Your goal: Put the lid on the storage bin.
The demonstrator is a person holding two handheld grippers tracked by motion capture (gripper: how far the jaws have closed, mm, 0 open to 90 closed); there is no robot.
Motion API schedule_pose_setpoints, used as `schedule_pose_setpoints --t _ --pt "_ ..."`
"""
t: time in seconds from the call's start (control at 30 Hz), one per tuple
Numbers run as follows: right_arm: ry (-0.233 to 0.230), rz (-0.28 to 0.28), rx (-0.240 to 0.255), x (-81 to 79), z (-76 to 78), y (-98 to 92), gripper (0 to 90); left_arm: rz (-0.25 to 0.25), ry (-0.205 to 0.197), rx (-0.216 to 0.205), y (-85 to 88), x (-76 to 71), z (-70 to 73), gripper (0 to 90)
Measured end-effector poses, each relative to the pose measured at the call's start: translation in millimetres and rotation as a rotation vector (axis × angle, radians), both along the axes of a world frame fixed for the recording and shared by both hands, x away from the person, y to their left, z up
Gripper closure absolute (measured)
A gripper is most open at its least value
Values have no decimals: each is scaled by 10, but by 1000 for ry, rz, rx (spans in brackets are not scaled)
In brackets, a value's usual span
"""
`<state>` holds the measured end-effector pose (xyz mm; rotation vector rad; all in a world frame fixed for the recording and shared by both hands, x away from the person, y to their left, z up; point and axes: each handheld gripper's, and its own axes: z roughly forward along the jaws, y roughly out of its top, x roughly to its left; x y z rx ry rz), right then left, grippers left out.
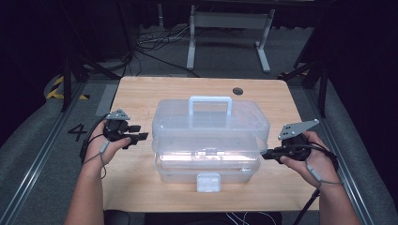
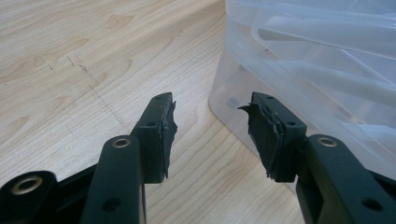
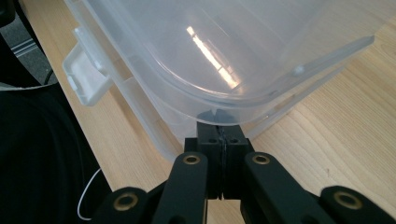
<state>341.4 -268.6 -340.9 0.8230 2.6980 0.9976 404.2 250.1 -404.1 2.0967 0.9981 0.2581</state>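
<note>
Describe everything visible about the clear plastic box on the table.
The clear plastic box is a translucent, lidded storage case with a pale carry handle standing up on top and a white latch at its front. It sits upright mid-table on the wooden table, lid slightly raised. The right claw, shut, meets its right edge; the left claw, open, is beside its left end, apart.

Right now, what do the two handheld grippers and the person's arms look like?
Both grippers, the left gripper and right gripper, are black with two flat jaws, brass-coloured rivets and worn dark pads. Each carries a grey three-cornered plate and trails a grey cable. The forearms are bare, with no sleeves.
</note>
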Motion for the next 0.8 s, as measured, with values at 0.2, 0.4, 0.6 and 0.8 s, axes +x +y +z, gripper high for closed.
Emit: schedule_pose_setpoints --t 0.2,0.4,0.6,0.8 --pt "7 10 -24 -3 -12 12 900 5 12 4 0 4 -18 511" --pt "12 22 -43 -2 -24 22 898 6 13 6 -1 12 -34 507" --pt "20 33 -63 -2 -41 35 897 2 20 11 -7 19 -45 506" --pt "25 41 -79 -5 -53 49 895 1 24 11 -2 20 -51 507"
